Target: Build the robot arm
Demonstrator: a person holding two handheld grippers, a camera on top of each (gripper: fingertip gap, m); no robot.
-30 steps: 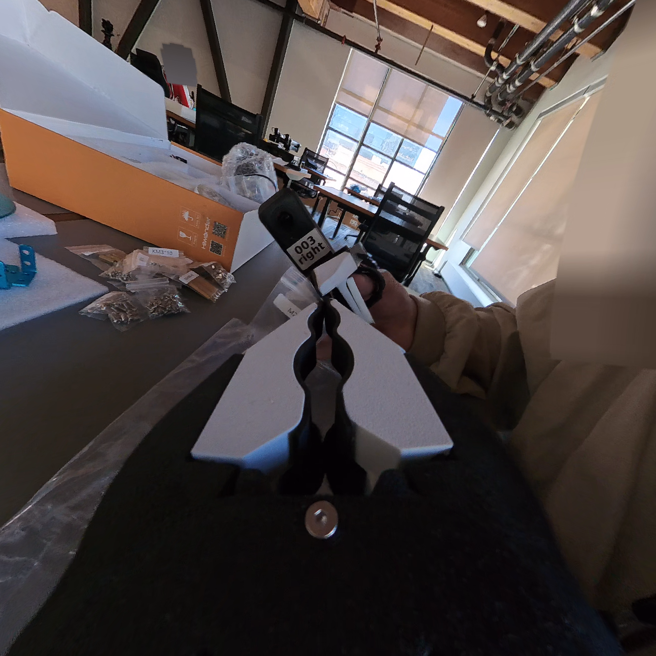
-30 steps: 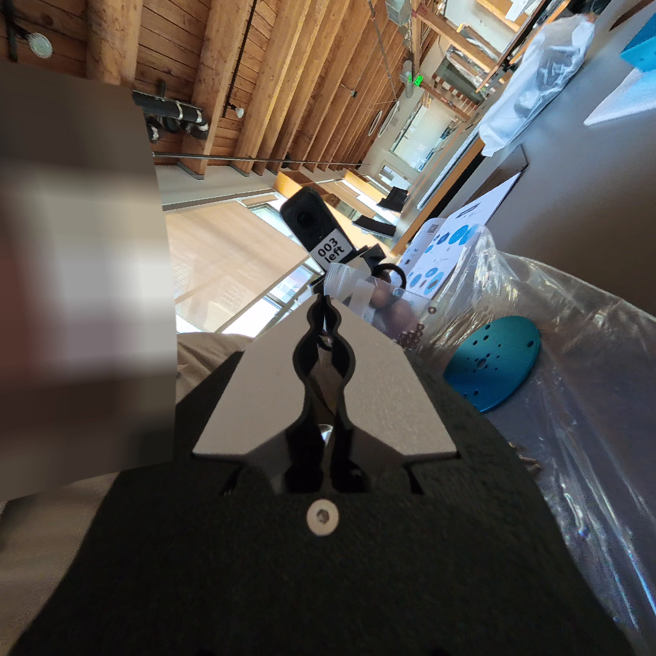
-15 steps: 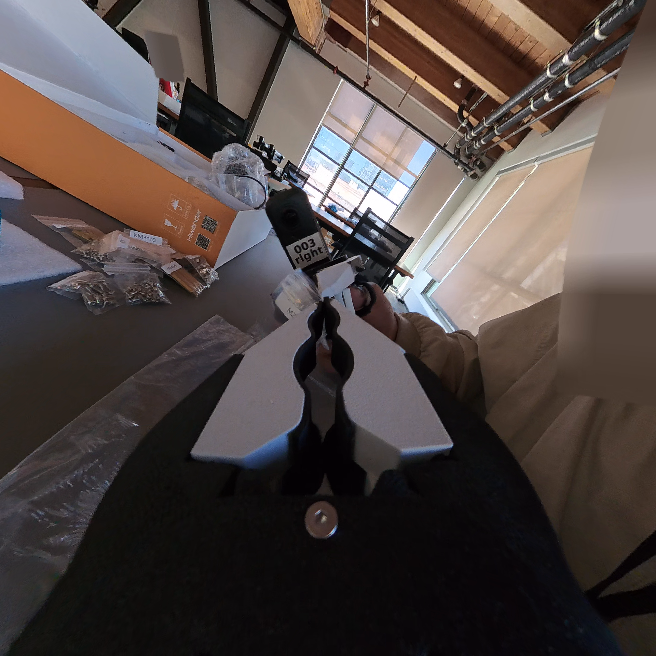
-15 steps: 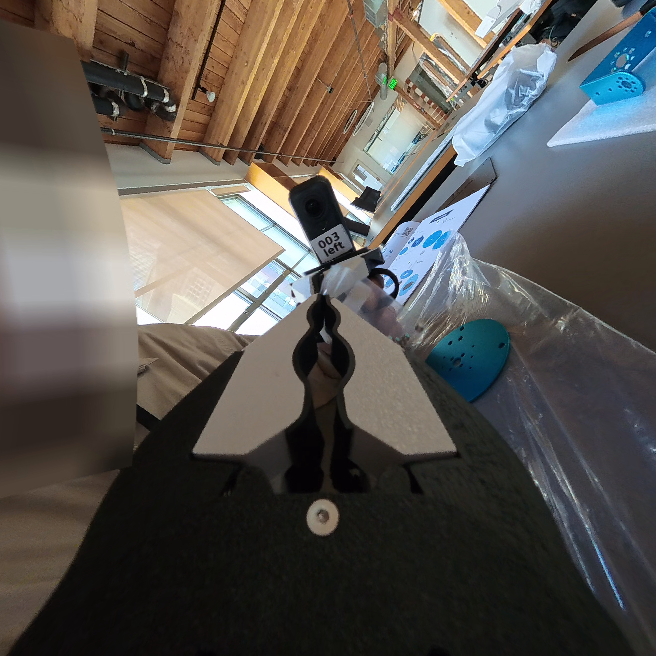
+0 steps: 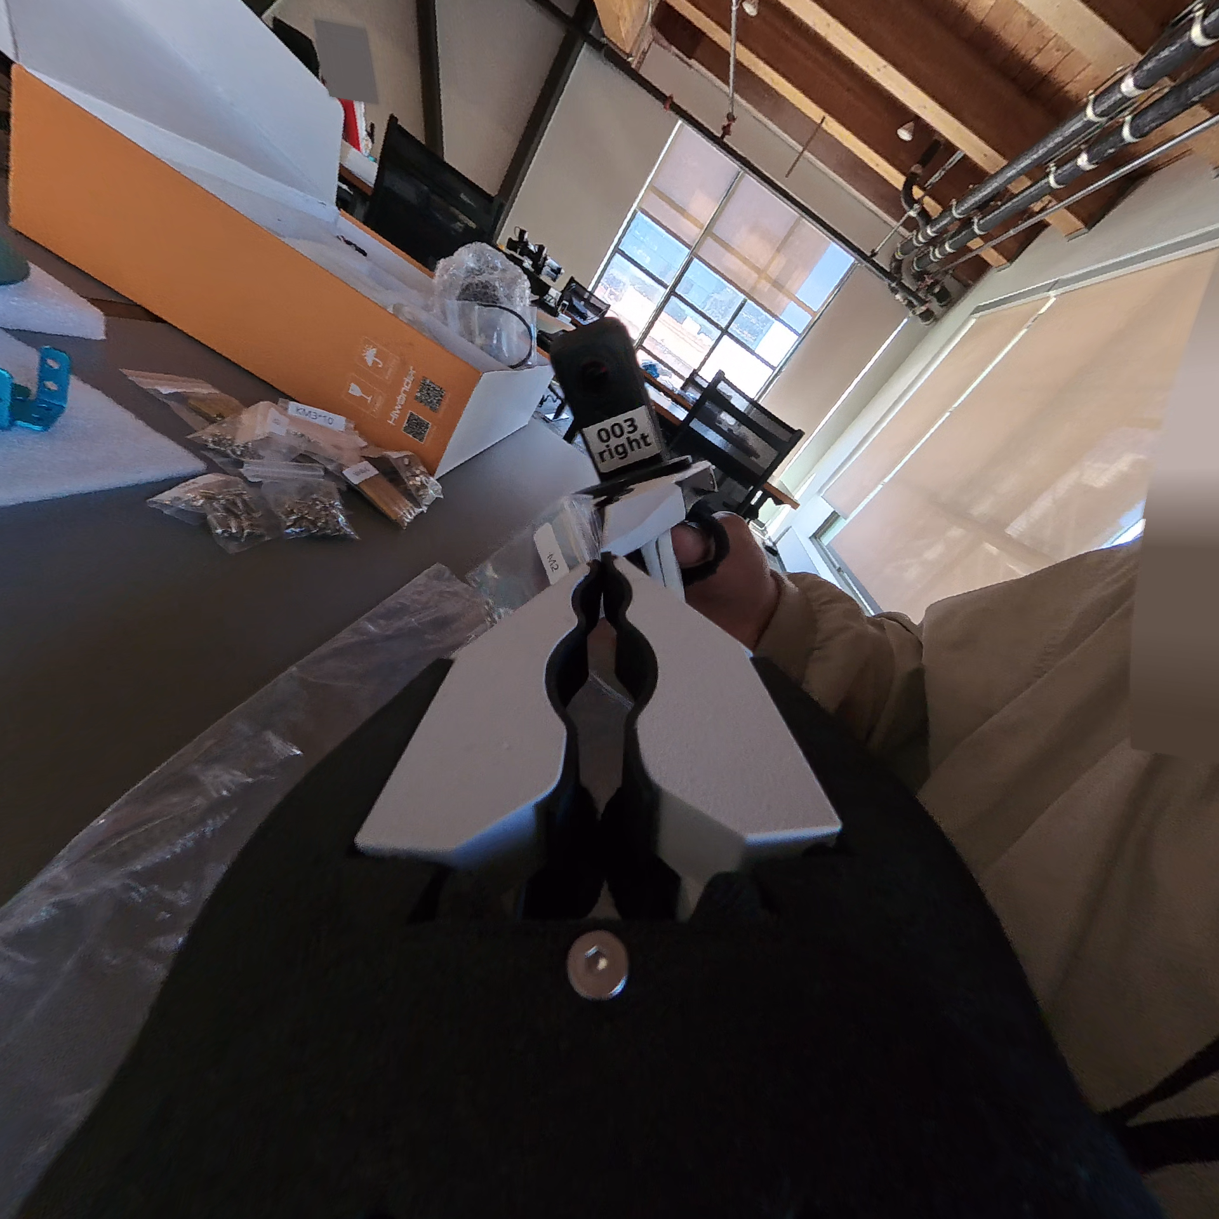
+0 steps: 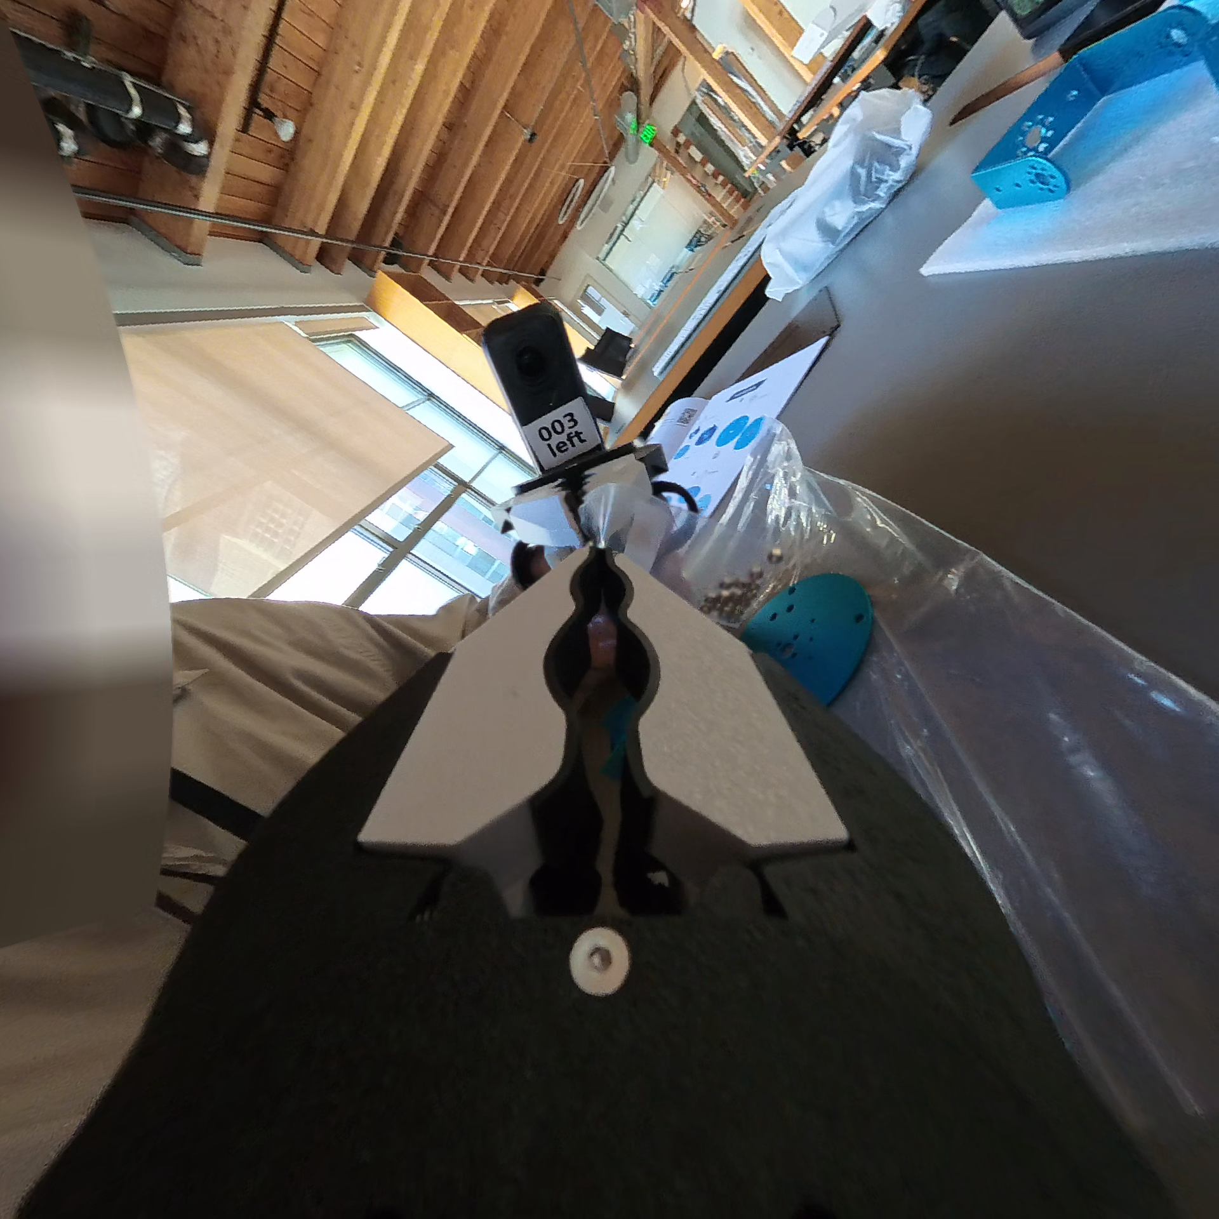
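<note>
1. The left gripper [image 5: 601, 574] is pinching with closed jaws one edge of a small clear bag [image 5: 557, 541] that is carrying a white label.
2. The right gripper [image 6: 599, 557] is also closed, clamping the same bag from the opposite side, tip to tip.
3. The bag is hanging above the dark table [image 5: 132, 626], over a large plastic sheet [image 6: 1055, 725].
4. A blue disc [image 6: 811, 633] is lying under that sheet.
5. Screw packets [image 5: 277, 508] are lying beside the orange box [image 5: 198, 264], toward the far edge.
</note>
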